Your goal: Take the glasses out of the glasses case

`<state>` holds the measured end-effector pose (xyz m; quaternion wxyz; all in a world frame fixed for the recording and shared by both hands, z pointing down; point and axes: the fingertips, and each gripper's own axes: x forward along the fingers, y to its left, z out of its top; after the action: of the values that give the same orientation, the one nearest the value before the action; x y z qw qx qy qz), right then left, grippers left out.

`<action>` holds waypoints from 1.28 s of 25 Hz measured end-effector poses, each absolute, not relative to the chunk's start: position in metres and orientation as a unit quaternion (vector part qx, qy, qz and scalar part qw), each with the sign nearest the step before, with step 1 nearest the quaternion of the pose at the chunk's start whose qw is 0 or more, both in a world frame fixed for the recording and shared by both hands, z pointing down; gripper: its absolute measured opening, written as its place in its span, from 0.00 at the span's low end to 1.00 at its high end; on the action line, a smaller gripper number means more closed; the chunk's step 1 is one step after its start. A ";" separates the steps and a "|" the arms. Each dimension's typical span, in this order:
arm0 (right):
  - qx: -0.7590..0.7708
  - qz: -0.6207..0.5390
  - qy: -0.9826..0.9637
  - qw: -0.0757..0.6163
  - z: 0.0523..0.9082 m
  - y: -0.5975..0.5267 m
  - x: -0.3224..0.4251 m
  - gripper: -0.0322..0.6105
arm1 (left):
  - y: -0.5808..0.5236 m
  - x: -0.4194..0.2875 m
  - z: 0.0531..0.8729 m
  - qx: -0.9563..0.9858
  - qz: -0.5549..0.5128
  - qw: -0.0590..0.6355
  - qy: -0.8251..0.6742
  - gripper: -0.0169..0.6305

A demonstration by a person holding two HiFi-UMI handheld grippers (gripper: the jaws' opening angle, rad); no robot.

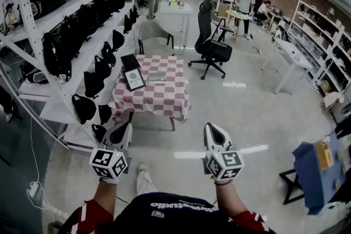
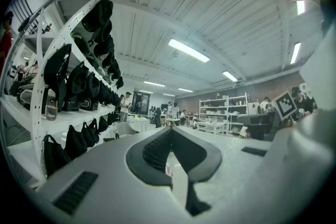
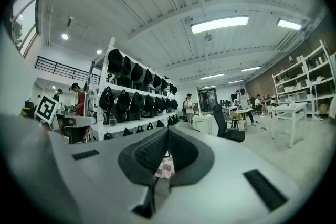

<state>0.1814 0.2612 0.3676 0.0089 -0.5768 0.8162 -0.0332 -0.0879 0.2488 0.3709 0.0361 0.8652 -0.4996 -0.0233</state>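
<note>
a: where's the glasses case?

b: my best guess is the small grey, flat box (image 1: 157, 77) on the table with the red-and-white checked cloth (image 1: 159, 98). it's too small from here to be sure, and i can't tell whether its lid is up or down. no glasses show anywhere.

a: what's round it?

b: a framed card (image 1: 134, 79) just beside it at its 9 o'clock, and a black flat panel (image 1: 130, 61) at about 10 o'clock of the box. a white rack hung with black bags (image 1: 82, 24) runs along the table's 9 o'clock side. a black office chair (image 1: 211, 46) stands well apart at 2 o'clock.

a: and the tools?

b: the left gripper (image 1: 123, 131) and right gripper (image 1: 214, 131) are both held low in front of the person, with the table at 11 o'clock and well apart from them. in each gripper view the 2 jaws meet at the tips with nothing between them, so both are closed and empty.

a: so how far along?

b: i'd say 0 steps are done. the walk to the table, steadying the case, opening it if it's closed, and lifting the glasses out are all left.
</note>
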 end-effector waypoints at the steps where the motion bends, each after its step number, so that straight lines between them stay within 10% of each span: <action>1: -0.576 -0.033 0.817 0.008 0.368 0.261 0.181 0.04 | 0.249 -0.088 0.372 0.865 -0.022 0.037 -0.501 0.03; 32: -0.554 -0.025 0.832 0.006 0.361 0.248 0.168 0.05 | 0.231 -0.089 0.377 0.864 -0.017 0.040 -0.502 0.03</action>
<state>0.1675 0.2485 0.3607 0.0055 -0.5537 0.8323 -0.0246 -0.0886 0.2312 0.3772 0.0399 0.8640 -0.5017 -0.0175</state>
